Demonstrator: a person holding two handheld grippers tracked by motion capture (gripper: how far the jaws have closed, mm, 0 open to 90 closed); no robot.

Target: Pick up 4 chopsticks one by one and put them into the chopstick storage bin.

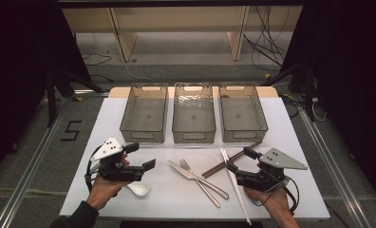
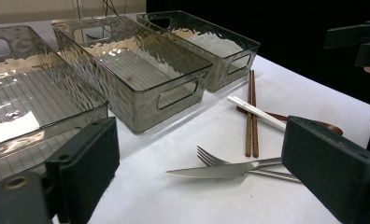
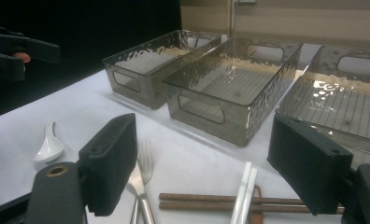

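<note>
While both tools hover above the lower part of the high view, we record the layout as follows. We see the left tool (image 1: 139, 156) at lower left, held in a hand (image 1: 105, 187), its jaws standing apart with nothing between them. We see the right tool (image 1: 238, 159) at lower right, held in the other hand (image 1: 270, 199), its jaws likewise apart and clamped on nothing.

Between the two tools, on the white counter (image 1: 110, 118), lies the cutlery. A fork (image 1: 199, 180) and a knife (image 1: 198, 178) cross each other at lower centre of the high view. A pair of brown chopsticks (image 1: 231, 159) lies diagonally to their right, and a pair of white chopsticks (image 1: 235, 185) crosses over it and runs down toward the bottom edge, just beside the right tool. A white spoon (image 1: 139, 189) lies directly below the left tool, near the left hand.

Across the middle of the high view stand three clear bins side by side: the left bin (image 1: 145, 114), the middle bin (image 1: 193, 114) and the right bin (image 1: 242, 114). We see nothing inside any of them.

In the right gripper view, the brown chopsticks (image 3: 202, 201) lie level along the bottom edge, between the two black jaws, with the white chopsticks (image 3: 244, 196) on top.
</note>
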